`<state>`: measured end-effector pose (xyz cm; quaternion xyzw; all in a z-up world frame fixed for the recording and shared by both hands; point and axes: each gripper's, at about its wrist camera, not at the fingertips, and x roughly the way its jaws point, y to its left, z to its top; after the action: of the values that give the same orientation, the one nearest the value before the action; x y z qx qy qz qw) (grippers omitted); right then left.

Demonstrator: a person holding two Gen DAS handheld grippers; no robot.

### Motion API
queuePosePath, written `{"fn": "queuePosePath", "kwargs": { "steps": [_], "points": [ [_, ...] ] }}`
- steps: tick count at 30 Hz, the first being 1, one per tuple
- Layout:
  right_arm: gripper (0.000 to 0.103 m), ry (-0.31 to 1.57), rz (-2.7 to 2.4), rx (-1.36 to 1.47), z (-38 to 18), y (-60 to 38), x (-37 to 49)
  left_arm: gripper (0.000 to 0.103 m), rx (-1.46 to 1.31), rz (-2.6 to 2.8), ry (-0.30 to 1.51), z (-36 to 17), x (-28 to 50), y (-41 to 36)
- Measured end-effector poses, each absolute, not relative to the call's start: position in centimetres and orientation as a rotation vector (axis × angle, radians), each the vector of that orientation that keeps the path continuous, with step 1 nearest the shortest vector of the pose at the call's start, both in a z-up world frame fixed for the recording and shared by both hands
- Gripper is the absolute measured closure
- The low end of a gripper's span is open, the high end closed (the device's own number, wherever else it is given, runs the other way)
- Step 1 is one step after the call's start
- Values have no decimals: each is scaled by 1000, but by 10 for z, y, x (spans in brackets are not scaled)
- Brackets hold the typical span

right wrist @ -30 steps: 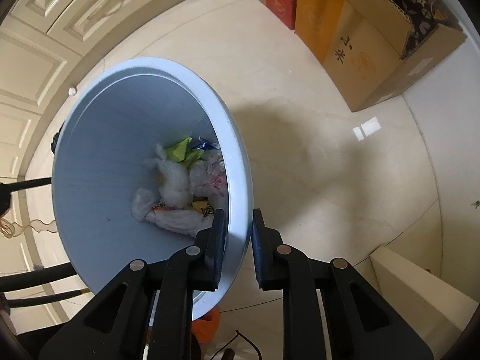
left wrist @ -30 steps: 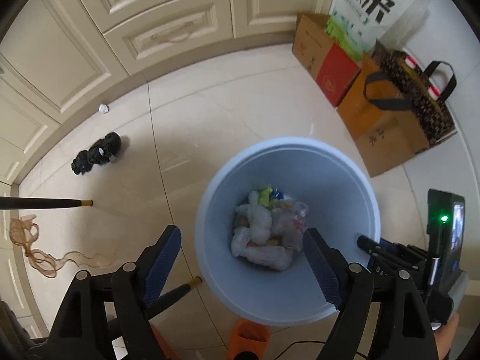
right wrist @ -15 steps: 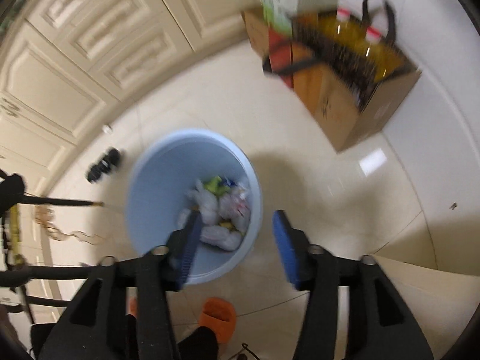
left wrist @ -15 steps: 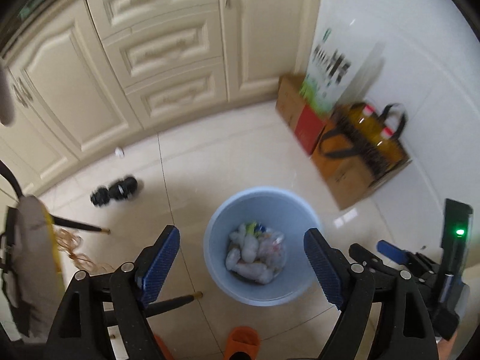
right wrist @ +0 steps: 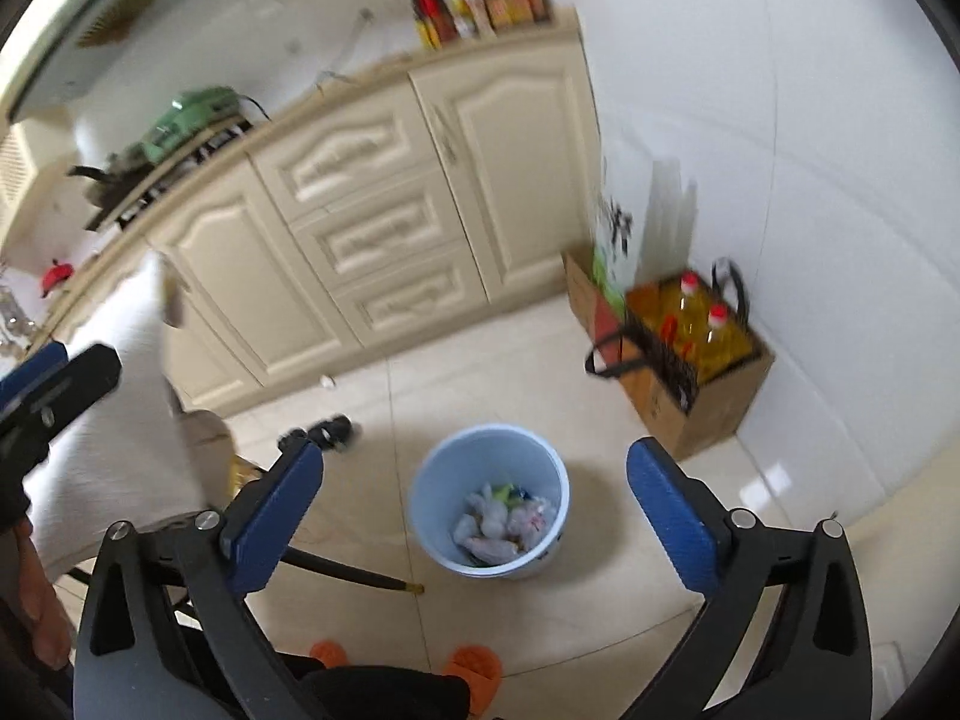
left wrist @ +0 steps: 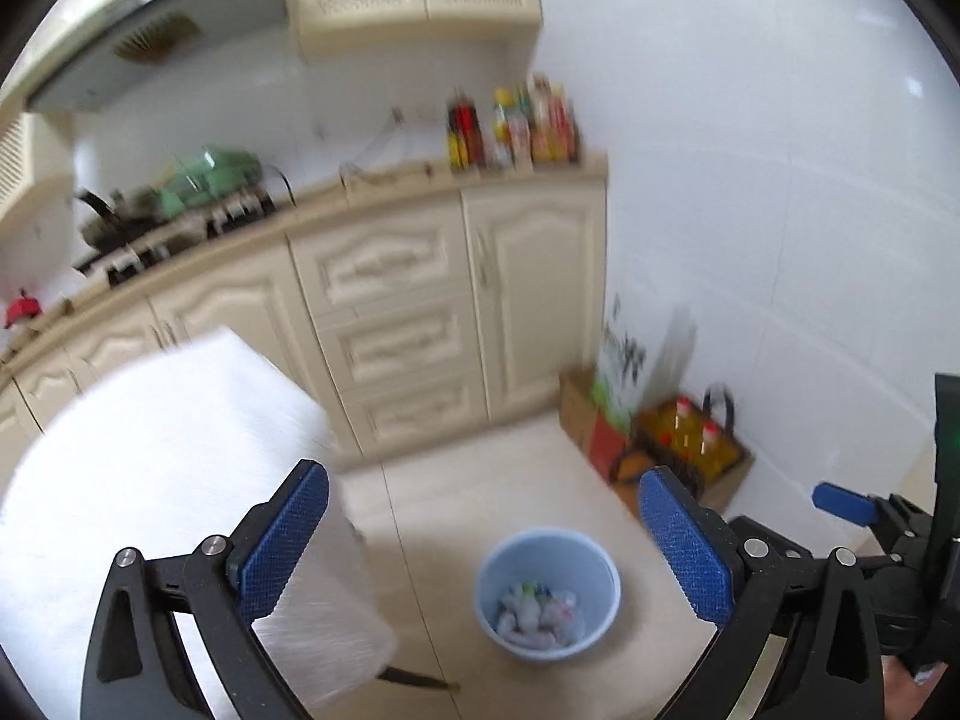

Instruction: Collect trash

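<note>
Grippers raised above the trash bin

Both tools are held high over the kitchen floor with nothing between their pads. The left gripper (left wrist: 483, 546) has its jaws spread wide; the pale blue trash bin (left wrist: 547, 591) stands on the tiles well below and ahead of it, slightly toward its right finger. Crumpled white and coloured trash (left wrist: 537, 609) lies in the bottom of the bin. A blurred white surface (left wrist: 150, 480) sits close behind its left finger.

The right gripper (right wrist: 474, 501) is likewise wide open and empty, with the bin (right wrist: 489, 498) below and ahead, between its fingers and well apart from them. Beyond its right finger a cardboard box (right wrist: 708, 396) holds oil bottles (right wrist: 714, 330). Cream cabinets (right wrist: 384, 222) run across the far side, and dark shoes (right wrist: 321, 435) lie on the floor just past its left finger.
</note>
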<state>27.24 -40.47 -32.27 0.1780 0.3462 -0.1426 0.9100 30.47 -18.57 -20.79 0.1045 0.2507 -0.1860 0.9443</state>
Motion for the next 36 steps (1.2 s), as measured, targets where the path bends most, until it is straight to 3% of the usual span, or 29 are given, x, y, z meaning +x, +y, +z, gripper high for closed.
{"fn": "queuePosePath", "kwargs": {
  "steps": [10, 17, 31, 36],
  "points": [
    [0, 471, -217, 236, -179, -318, 193, 1, 120, -318, 361, -124, 124, -68],
    [0, 321, -161, 152, -109, -252, 142, 1, 54, -287, 287, -82, 2, 14],
    [0, 223, -55, 51, -71, -169, 122, 1, 59, -147, 165, -69, -148, 75],
    [0, 216, -51, 36, -74, -165, 122, 1, 59, -152, 172, -72, -140, 64]
  ]
}}
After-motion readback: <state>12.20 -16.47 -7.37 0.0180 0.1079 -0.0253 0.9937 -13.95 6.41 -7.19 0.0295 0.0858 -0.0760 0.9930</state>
